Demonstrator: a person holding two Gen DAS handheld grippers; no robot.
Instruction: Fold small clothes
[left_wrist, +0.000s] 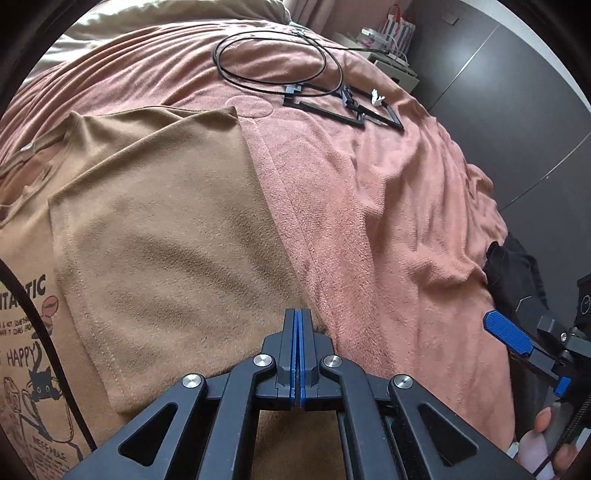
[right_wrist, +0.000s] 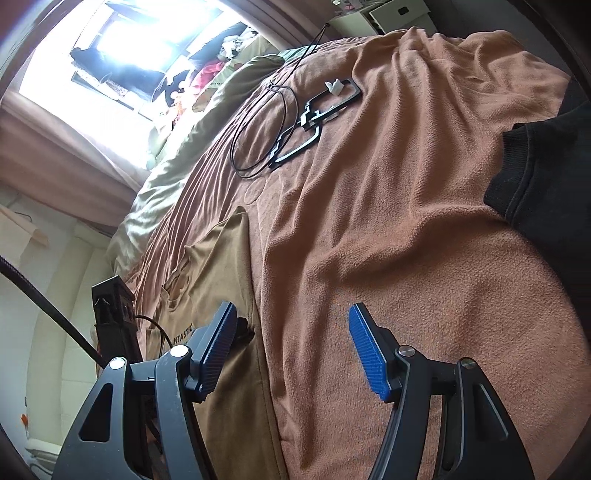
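Note:
A tan T-shirt (left_wrist: 166, 236) with a printed front lies on the pink blanket (left_wrist: 388, 221), its right side folded over the print. My left gripper (left_wrist: 298, 317) is shut, its tips at the shirt's right edge; whether it pinches cloth I cannot tell. My right gripper (right_wrist: 291, 332) is open and empty, low over the blanket just right of the shirt (right_wrist: 221, 280). It also shows at the right edge of the left wrist view (left_wrist: 506, 330).
A coiled black cable (left_wrist: 273, 55) and black frame parts (left_wrist: 343, 107) lie on the far blanket. A black garment (right_wrist: 546, 170) lies at the right. Pillows (right_wrist: 192, 140) and a bright window (right_wrist: 122, 40) are beyond. A white box (left_wrist: 395, 62) stands by the bed.

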